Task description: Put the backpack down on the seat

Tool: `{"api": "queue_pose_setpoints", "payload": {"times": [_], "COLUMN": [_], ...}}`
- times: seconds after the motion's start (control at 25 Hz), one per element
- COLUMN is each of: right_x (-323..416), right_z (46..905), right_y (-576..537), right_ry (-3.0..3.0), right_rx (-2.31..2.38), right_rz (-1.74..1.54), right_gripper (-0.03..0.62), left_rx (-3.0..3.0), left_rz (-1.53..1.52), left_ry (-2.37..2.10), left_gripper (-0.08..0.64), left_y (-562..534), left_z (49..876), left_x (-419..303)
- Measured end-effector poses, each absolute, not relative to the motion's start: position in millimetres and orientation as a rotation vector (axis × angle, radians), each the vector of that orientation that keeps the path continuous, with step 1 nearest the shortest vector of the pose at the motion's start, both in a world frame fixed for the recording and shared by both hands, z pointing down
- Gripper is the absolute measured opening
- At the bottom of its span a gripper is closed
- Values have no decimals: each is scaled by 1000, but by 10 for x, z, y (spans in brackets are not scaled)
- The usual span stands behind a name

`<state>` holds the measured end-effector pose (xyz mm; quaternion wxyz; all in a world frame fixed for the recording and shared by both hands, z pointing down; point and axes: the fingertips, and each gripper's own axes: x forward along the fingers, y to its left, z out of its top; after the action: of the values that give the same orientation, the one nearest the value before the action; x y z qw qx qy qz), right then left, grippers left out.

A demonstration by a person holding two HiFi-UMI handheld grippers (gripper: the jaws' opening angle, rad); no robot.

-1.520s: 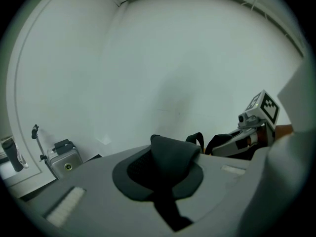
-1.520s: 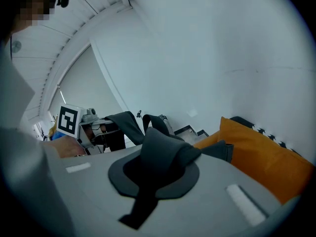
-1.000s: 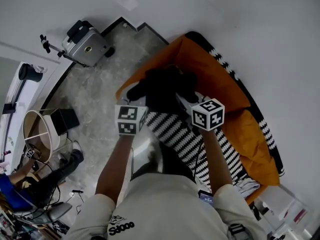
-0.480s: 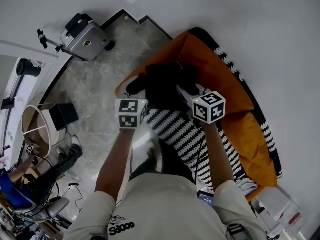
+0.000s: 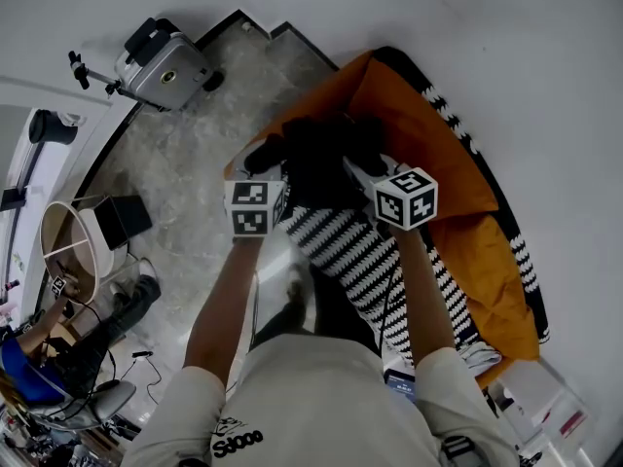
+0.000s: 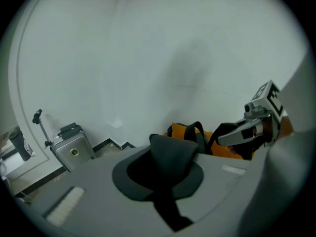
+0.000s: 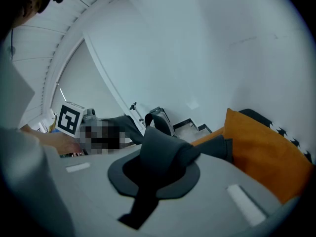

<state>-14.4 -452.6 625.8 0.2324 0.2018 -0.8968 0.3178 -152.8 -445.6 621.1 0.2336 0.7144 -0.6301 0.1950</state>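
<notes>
Over the seat (image 5: 421, 142), left gripper (image 6: 167, 179) and right gripper (image 7: 150, 181) clamp the backpack (image 5: 321, 168).

The black backpack (image 5: 326, 163) bunches just ahead of the left tool (image 5: 277, 171) and right tool (image 5: 365, 171), a strap pinched in each, over the orange seat (image 5: 428, 149).

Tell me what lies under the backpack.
Below the backpack show an orange seat cushion and a black-and-white striped cloth. The patch straight beneath it is covered, so contact cannot be told.
</notes>
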Motion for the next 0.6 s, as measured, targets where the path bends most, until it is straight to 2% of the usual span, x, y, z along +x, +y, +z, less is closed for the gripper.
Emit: {"api": "queue_pose_setpoints", "payload": {"times": [0.6], "right_x": [-17], "right_z": [6401], "right_y": [-4389], "right_ry": [-2416], "right_rx": [584], "right_rz": [881], "right_gripper": [46], "left_rx": [1915], "left_rz": [628], "left_ry": [-1677], "left_gripper": [29], "left_y": [-4067], "left_z": [6655], "left_x": [-1574]}}
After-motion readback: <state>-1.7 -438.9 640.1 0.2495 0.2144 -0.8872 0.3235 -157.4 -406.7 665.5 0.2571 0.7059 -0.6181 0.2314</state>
